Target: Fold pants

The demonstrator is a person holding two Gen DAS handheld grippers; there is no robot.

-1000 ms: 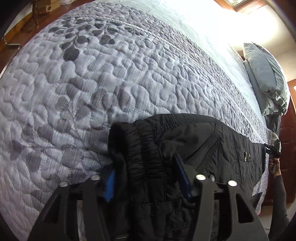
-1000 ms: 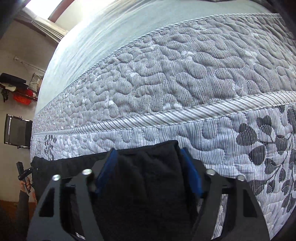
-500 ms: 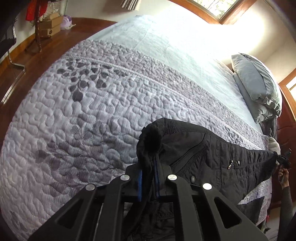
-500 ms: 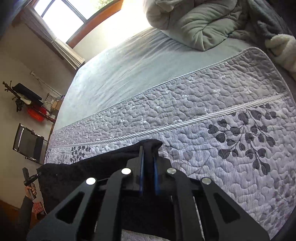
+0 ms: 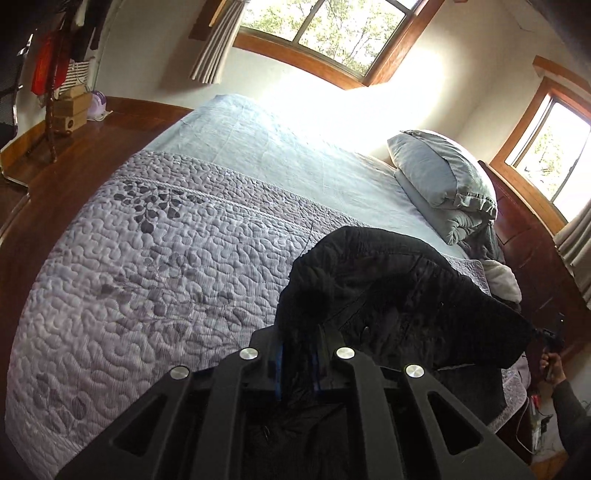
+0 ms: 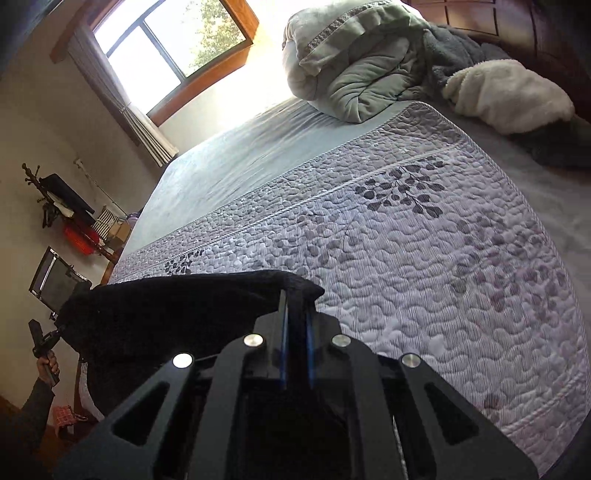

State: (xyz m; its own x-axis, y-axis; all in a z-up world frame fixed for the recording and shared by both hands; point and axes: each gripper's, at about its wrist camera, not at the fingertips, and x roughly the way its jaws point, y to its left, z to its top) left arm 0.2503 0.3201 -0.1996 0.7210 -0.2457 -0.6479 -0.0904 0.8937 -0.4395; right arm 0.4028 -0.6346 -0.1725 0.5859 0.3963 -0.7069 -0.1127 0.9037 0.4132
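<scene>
Black pants (image 5: 388,295) hung stretched between two handheld grippers above a bed. In the left wrist view the left gripper (image 5: 297,363) filled the bottom centre of the frame, its blue-lined jaws closed tight on a bunched, gathered edge of the pants, with dark cloth showing in the narrow slit between the pads. From there the pants ran to the right side of the frame, where the other gripper showed small, held in a hand (image 5: 552,363) with a dark sleeve. Behind the pants lay a quilt (image 5: 155,266) in grey and lilac with a leaf pattern, covering the near part of the bed. A pale blue sheet (image 5: 280,155) covered the rest. Grey pillows (image 5: 439,177) sat stacked at the upper right, and sunlit windows (image 5: 328,26) lined the top of the frame.

In the right wrist view the right gripper (image 6: 295,343) sat at the bottom centre, its jaws likewise pinched shut on a corner of the pants, which spread in a dark band towards the lower left of the frame. There the person's left hand (image 6: 48,365) gripped a handle. A folded green-grey comforter (image 6: 354,62) and a white fleecy blanket (image 6: 509,96) lay at the top right, beyond the quilt. A coat rack (image 6: 55,206) stood against the wall at the left.
</scene>
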